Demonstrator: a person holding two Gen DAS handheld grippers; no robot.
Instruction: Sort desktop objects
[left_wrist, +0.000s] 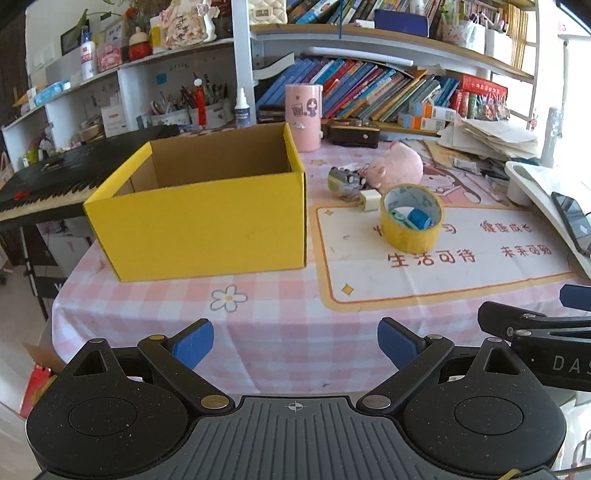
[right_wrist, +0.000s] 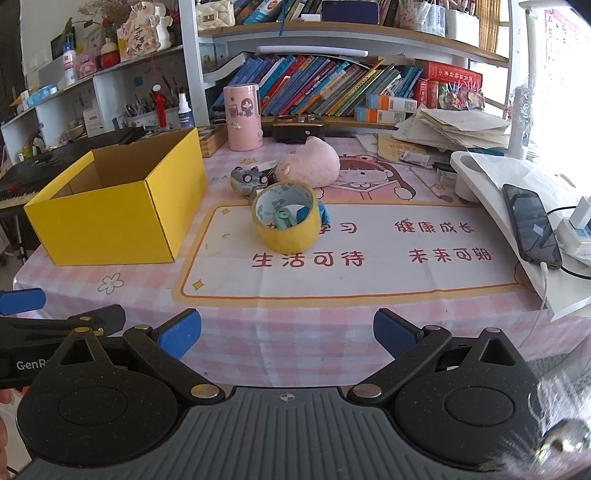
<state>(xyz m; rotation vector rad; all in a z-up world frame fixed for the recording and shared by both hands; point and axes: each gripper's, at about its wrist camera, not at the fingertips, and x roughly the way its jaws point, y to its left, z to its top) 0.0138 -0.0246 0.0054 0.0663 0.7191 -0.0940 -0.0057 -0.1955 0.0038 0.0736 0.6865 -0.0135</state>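
**A:** Your left tongs (left_wrist: 295, 345) and right tongs (right_wrist: 287, 334) both hang released at the near edge of the surface (right_wrist: 295, 332), pads spread wide with nothing between them. You have not gone in for anything yet, as I read it.

**B:** Where is what you have to sort?

**A:** Ahead of both tongs. The yellow box (left_wrist: 207, 221) stands ahead and to the left of your left tongs, open side up, so you can drop things in from above; I see nothing inside, though its floor is partly hidden. The tape roll (right_wrist: 286, 218) lies ahead of your right tongs, well apart from them and a little right of the box.

**B:** Which way does the roll point?

**A:** It rests on its flat side, hole up and slightly tilted toward you, so its axis runs nearly upright. A small green thing and a blue one sit inside the ring. Behind it, farther from your tongs, lie a grey toy car (right_wrist: 247, 181), its long axis roughly across your view, and a pink plush (right_wrist: 314, 164) beside it. Your right tongs look the likelier for the roll, being nearer.
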